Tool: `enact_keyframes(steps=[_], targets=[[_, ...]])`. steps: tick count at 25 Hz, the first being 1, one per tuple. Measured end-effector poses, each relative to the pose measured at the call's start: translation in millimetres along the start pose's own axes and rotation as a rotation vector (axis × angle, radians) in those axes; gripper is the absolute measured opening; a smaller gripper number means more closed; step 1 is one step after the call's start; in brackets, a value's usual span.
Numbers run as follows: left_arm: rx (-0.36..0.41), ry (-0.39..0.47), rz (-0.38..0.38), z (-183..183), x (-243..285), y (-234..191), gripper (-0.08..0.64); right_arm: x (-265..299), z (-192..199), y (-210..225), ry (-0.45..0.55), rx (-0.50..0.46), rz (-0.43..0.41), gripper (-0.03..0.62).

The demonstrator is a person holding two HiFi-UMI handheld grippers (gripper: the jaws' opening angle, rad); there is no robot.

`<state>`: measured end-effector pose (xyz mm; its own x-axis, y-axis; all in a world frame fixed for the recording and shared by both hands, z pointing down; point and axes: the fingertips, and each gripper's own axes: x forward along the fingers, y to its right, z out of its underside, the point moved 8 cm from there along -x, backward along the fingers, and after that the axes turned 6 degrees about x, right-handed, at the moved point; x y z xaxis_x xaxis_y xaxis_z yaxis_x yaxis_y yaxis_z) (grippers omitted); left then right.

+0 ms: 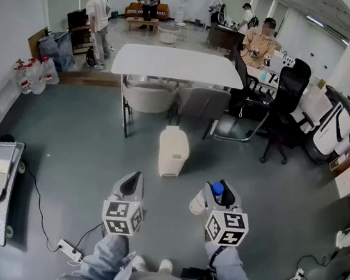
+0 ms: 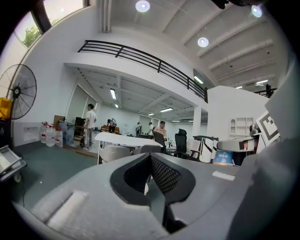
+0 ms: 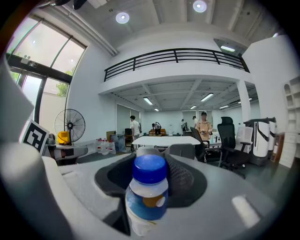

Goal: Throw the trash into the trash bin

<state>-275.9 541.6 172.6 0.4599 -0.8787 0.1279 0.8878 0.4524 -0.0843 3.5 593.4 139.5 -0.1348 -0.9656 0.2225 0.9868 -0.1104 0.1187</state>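
From the head view: shows the right gripper [image 1: 212, 198] clamped on a blue-capped bottle [image 1: 218, 189], the left gripper [image 1: 131, 185] closed and empty, and the bin [image 1: 173, 152] on the floor ahead, apart from both, lid seemingly down. From the left gripper view: finds jaws together with nothing between. From the right gripper view: finds the bottle [image 3: 147, 197] upright between the pads; risks a bounce off the lid if let go before lifting it.

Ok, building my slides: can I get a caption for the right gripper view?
Right gripper shut on a blue-capped bottle, facing a white table in an open office.
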Motion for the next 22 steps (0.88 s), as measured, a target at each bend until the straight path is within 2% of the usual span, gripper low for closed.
enact_keyframes(steps=[7, 11, 15, 22], targets=[[0.013, -0.002, -0.003, 8, -10, -13, 0.009, 1, 8, -17, 0.015, 0.018, 0.025, 0.199], [0.015, 0.001, 0.003, 6, -18, -23, 0.009, 2, 7, -29, 0.02, 0.06, 0.022, 0.199], [0.018, 0.001, 0.03, 10, -24, -26, 0.009, -1, 12, -38, 0.011, 0.047, 0.05, 0.199], [-0.014, -0.018, 0.049, 24, -23, -30, 0.009, -6, 19, -35, -0.008, 0.106, 0.094, 0.199]])
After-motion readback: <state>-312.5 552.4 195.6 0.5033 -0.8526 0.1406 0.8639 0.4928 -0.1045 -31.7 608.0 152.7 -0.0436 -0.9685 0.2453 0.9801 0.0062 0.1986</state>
